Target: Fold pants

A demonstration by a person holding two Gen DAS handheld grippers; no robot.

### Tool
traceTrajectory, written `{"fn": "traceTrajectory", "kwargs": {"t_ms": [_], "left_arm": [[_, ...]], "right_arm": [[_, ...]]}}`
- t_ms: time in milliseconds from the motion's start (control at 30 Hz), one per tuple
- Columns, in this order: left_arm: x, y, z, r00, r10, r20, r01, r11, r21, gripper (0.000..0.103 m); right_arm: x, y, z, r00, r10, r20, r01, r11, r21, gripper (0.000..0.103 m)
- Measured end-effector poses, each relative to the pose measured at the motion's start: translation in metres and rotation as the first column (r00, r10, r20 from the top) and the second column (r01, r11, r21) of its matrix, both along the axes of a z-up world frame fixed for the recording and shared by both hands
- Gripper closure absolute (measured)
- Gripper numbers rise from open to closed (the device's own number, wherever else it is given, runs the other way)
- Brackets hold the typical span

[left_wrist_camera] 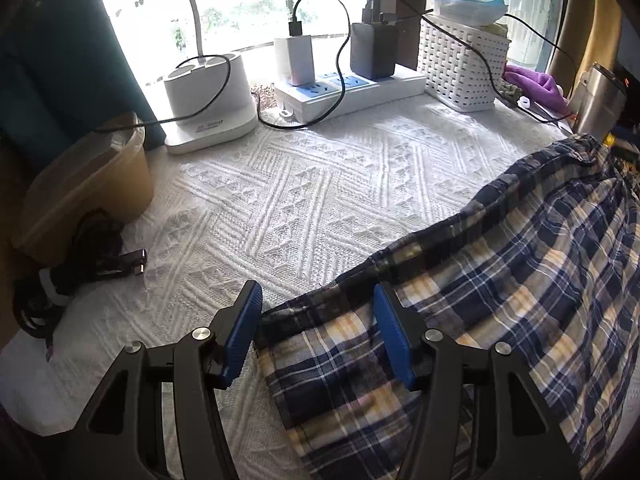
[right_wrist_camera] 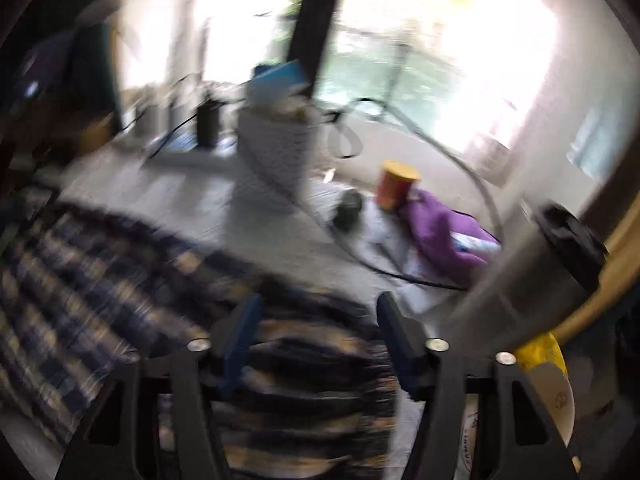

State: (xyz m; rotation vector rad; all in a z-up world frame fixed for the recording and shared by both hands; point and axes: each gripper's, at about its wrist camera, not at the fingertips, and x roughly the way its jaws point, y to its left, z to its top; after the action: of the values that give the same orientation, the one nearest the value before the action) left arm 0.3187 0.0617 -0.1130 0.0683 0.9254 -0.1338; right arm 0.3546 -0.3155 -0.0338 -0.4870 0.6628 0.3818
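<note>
The white woven plastic basket (left_wrist_camera: pixel 460 68) holds blue-edged cloth; both grippers' fingers stand spread over the navy-and-yellow plaid pants (left_wrist_camera: pixel 500 280), pinching nothing.

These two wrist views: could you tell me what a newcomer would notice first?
The plaid pants sprawl over the right of the white patterned cloth, with the left gripper open at their edge. Along the bright window stand a power strip and a white basket.
</note>
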Motion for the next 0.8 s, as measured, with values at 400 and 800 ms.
{"fn": "traceTrajectory", "kwargs": {"t_ms": [400,800], "left_arm": [[0.001,0.021,0.000,0.998,0.054,0.035,-0.053,0.998,-0.037,0.044],[-0.059,0.015,0.055,0.984,0.061,0.170,-0.048,0.996,-0.076,0.044]], "right_arm": [[0.065,0.058,-0.054,0.984,0.016,-0.179,-0.033,0.995,-0.092,0.068],[0.010,0.032,-0.018,0.996,-0.046,-0.076,0.050,0.998,0.042,0.068]]}}
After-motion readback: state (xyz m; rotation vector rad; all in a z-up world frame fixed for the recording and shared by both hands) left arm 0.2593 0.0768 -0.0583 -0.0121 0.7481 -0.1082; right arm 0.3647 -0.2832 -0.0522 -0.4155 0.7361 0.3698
